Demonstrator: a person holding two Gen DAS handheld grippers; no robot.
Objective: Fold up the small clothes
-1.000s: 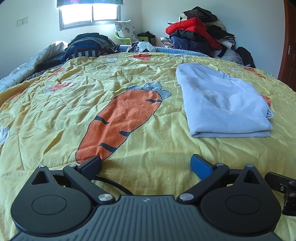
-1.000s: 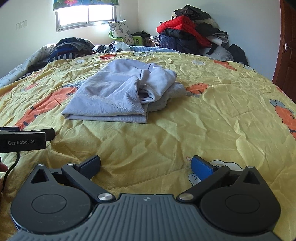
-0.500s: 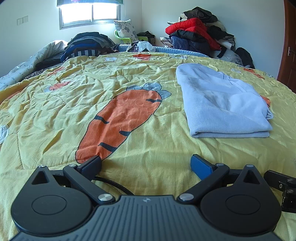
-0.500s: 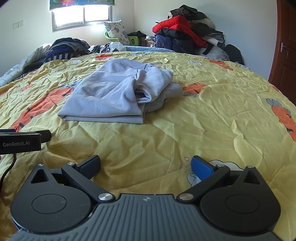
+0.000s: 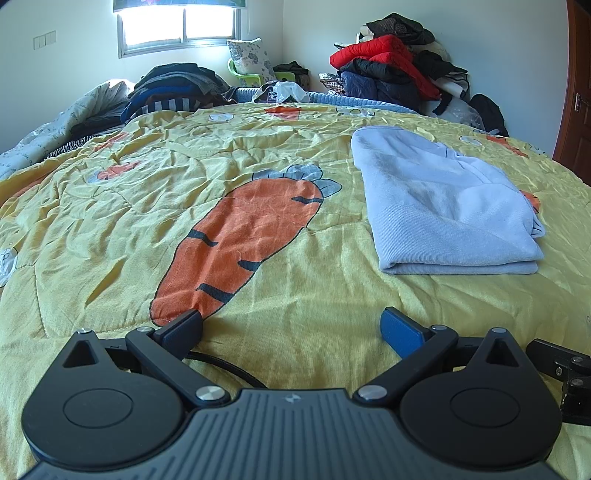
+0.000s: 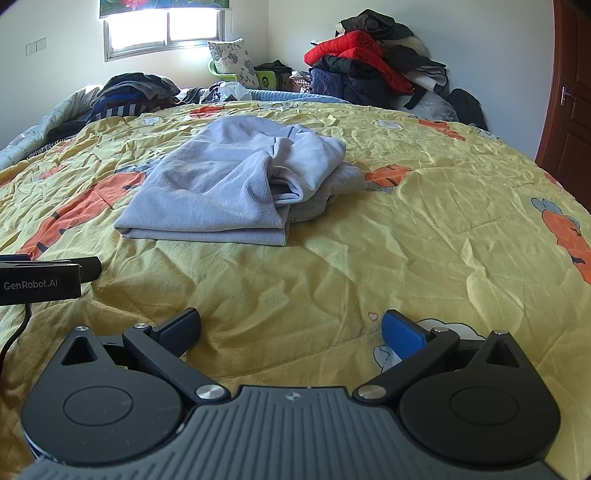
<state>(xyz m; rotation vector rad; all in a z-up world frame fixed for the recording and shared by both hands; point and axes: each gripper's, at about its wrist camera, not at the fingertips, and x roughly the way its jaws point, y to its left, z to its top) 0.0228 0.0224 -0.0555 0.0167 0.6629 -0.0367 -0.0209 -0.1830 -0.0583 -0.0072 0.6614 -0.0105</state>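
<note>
The left tool is sitting low over the bed with its two fingers spread wide apart, nothing lying between them; only the yellow quilt is showing in the gap. A black cable is running out from under its left finger across the quilt. The right tool is likewise resting low near the quilt's front edge, its fingers standing well apart and gripping nothing. The two tools are lying side by side: the left tool's body, marked GenRobot.AI, is appearing at the left edge of the right wrist view, and part of the right tool is peeking in at the lower right of the left wrist view.

Further out, the pale blue garment is lying on the quilt, well apart from both tools, ahead and to the right of the left tool and ahead and to the left of the right one. Its near edge is showing stacked folded layers, while its right side is bunching loosely over a greyer piece of cloth. A large orange carrot print is stretching across the quilt just left of the garment.

Beyond the bed, a pile of clothes with a red jacket is leaning against the far wall, another dark stack is sitting below the window, and a brown door is standing at the right.
</note>
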